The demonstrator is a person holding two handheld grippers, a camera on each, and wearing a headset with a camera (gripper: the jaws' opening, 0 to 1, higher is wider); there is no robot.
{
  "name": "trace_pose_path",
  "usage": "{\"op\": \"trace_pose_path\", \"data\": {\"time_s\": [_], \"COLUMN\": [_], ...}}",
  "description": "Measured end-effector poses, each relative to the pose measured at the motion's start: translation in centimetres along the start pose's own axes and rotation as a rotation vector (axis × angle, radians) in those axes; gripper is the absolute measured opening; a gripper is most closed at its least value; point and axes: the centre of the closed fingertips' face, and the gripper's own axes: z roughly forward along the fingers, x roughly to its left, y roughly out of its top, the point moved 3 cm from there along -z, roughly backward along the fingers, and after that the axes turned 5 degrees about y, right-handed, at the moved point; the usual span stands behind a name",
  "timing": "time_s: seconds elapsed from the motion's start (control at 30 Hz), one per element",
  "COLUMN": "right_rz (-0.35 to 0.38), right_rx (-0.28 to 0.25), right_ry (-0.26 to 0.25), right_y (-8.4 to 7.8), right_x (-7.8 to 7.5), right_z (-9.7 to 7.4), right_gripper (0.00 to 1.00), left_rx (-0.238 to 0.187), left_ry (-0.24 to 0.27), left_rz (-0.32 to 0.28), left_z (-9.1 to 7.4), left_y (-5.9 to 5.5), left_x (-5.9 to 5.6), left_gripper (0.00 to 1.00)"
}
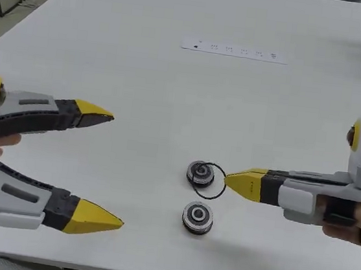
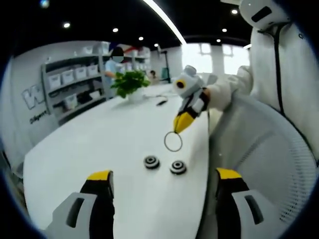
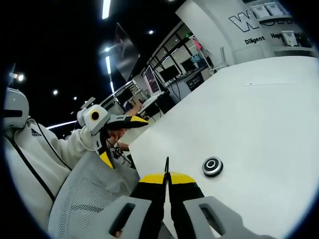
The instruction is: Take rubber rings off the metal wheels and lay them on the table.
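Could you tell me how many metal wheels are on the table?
2. The far wheel lies by the right gripper, which holds a rubber ring; the near wheel sits just below it in the head view. None seems hidden.

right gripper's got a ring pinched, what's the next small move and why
Probably carry the ring sideways over bare table, lower it and open the jaws. The right gripper is shut on it, and the left gripper view shows it hanging clear above the two wheels, so it looks fully off and only needs laying down.
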Motion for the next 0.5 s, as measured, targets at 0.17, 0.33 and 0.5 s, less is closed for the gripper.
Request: {"op": "trace_pose_path", "data": {"time_s": [0.17, 0.33, 0.5], "right_rz": [-0.021, -0.041, -0.067], "right_rx": [-0.014, -0.02, -0.022], "right_ry": [0.017, 0.056, 0.091], "right_y": [1.2, 2.3, 3.4], "right_x": [1.3, 2.7, 4.0], "right_z": [-0.2, 0.2, 1.0], "right_gripper": [0.0, 0.0, 0.0], "left_rx": [-0.011, -0.018, -0.018], "left_ry": [0.028, 0.06, 0.077], "left_rz": [-0.024, -0.043, -0.061], "left_z": [-1.2, -2.2, -2.6], "left_y": [-0.2, -0.7, -1.3], "left_x": [0.4, 0.4, 0.2], "left_gripper": [0.85, 0.85, 0.86]}}
